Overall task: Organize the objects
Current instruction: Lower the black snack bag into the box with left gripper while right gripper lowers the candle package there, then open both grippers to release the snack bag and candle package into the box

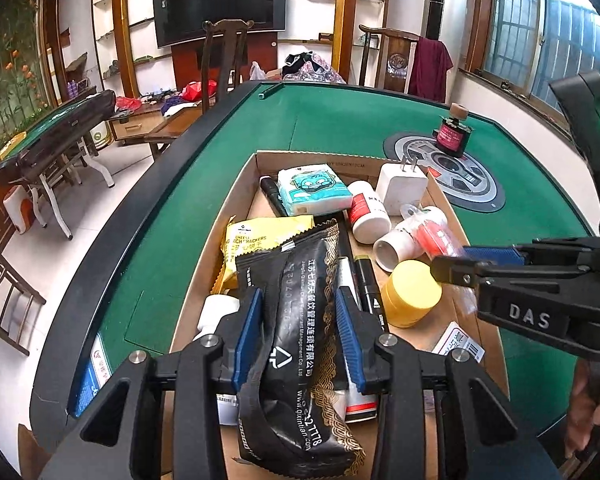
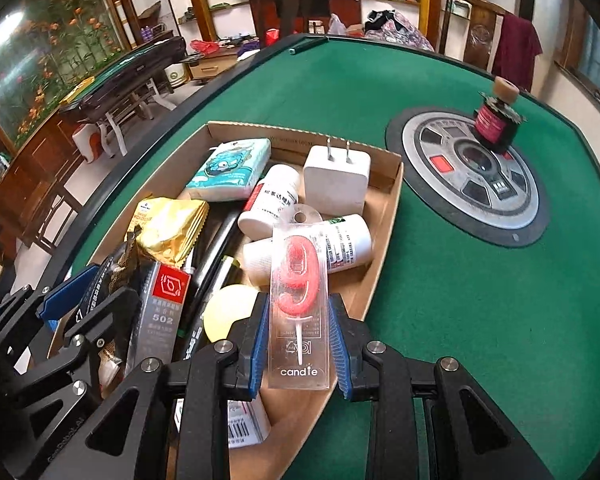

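A cardboard box (image 1: 268, 160) full of small items stands on the green table (image 1: 204, 184). My left gripper (image 1: 298, 300) is shut on a black snack packet (image 1: 300, 360) with gold trim, held over the box's near end. My right gripper (image 2: 298, 308) is shut on a clear candle pack (image 2: 300, 280) with a red number 9, over the box's right side (image 2: 384, 216). In the left wrist view the right gripper (image 1: 456, 260) reaches in from the right, above a yellow-capped jar (image 1: 410, 300). In the right wrist view the left gripper (image 2: 96, 292) appears at lower left.
Inside the box lie a tissue pack (image 2: 232, 168), a white charger (image 2: 336, 180), white bottles (image 2: 272, 200), a yellow cracker packet (image 2: 168, 228), markers and a 502 glue box (image 2: 164, 308). A dark bottle (image 2: 498, 120) stands on the table's round centre panel (image 2: 468, 184).
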